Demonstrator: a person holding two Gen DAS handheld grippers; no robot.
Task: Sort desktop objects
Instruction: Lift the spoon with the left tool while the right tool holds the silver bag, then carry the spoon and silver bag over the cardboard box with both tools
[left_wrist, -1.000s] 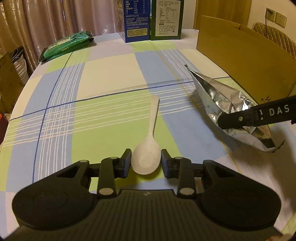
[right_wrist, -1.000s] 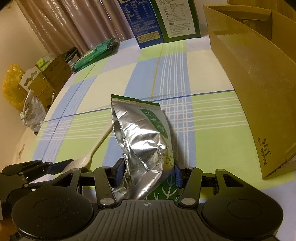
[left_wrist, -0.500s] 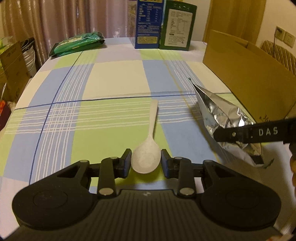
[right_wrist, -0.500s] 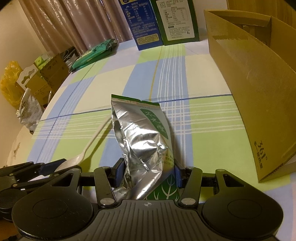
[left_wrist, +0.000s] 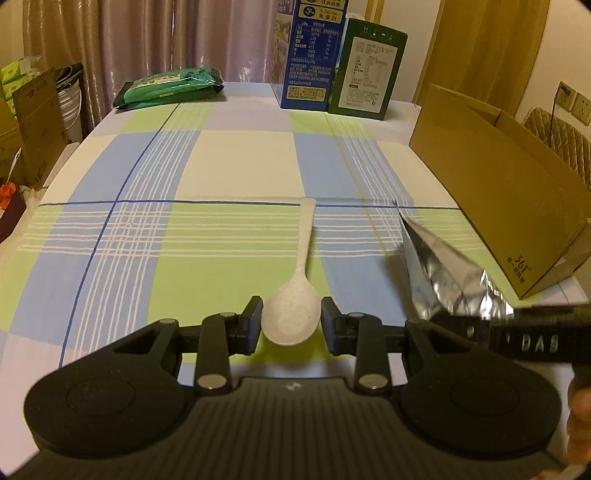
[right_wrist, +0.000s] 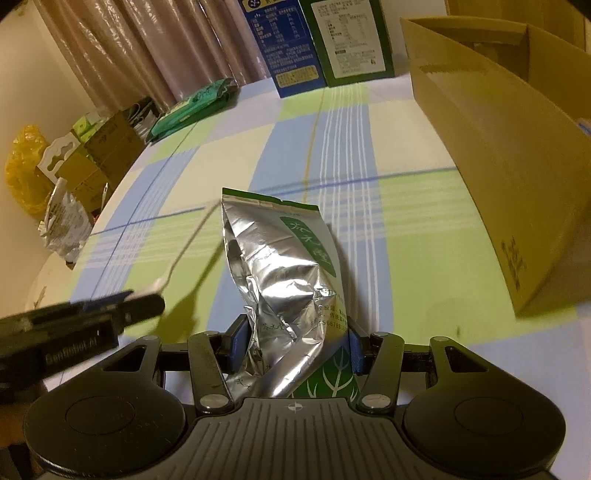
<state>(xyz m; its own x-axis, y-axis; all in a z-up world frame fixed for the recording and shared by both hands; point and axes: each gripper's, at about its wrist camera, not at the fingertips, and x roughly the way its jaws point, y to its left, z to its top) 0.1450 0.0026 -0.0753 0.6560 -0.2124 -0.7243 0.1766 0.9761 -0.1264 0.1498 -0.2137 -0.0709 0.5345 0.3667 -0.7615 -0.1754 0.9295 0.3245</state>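
Note:
My left gripper (left_wrist: 291, 320) is shut on the bowl of a white speckled spoon (left_wrist: 295, 291) and holds it above the checked tablecloth, handle pointing away. My right gripper (right_wrist: 293, 345) is shut on a crumpled silver foil pouch (right_wrist: 284, 280) with green print, lifted off the cloth. The pouch also shows at the right of the left wrist view (left_wrist: 443, 273). The left gripper and the spoon (right_wrist: 184, 254) show blurred at the left of the right wrist view. An open cardboard box (left_wrist: 509, 184) stands at the right, seen too in the right wrist view (right_wrist: 498, 140).
A blue carton (left_wrist: 314, 55) and a green carton (left_wrist: 369, 74) stand at the table's far edge. A green packet (left_wrist: 170, 86) lies at the far left corner. Cardboard boxes and bags (right_wrist: 74, 166) sit on the floor left of the table.
Both grippers have risen with their loads. The spoon and the pouch have left the cloth, and the views now look further across the table.

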